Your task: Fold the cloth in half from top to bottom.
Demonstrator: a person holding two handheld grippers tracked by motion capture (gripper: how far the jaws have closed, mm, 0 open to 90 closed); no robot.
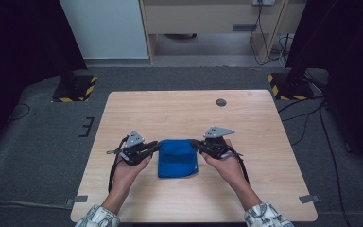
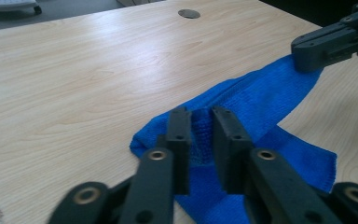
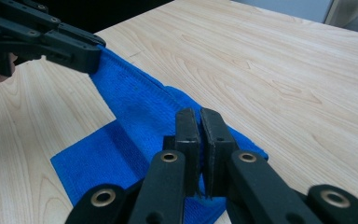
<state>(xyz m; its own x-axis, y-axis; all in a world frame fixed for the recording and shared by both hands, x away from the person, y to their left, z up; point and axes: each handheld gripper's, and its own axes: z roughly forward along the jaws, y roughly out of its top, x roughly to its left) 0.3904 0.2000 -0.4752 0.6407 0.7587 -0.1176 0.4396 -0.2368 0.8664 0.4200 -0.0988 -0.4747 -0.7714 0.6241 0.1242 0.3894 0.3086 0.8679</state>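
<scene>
I pinch the blue cloth [image 1: 177,157] with my right gripper [image 3: 200,122], left gripper [image 2: 201,122] slackened astride its opposite corner to lay the fold.

Folded blue cloth [image 1: 177,158] on table centre

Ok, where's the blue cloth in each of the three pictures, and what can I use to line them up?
High view: the blue cloth lies folded on the table's near middle, between the two grippers.
Left gripper view: it runs from the bottom centre up to the right, its far corner in the other gripper's jaws.
Right gripper view: it runs from the bottom centre up to the left.
Shared landmark: the light wooden table; the round dark hole shows in the high and left gripper views.
</scene>
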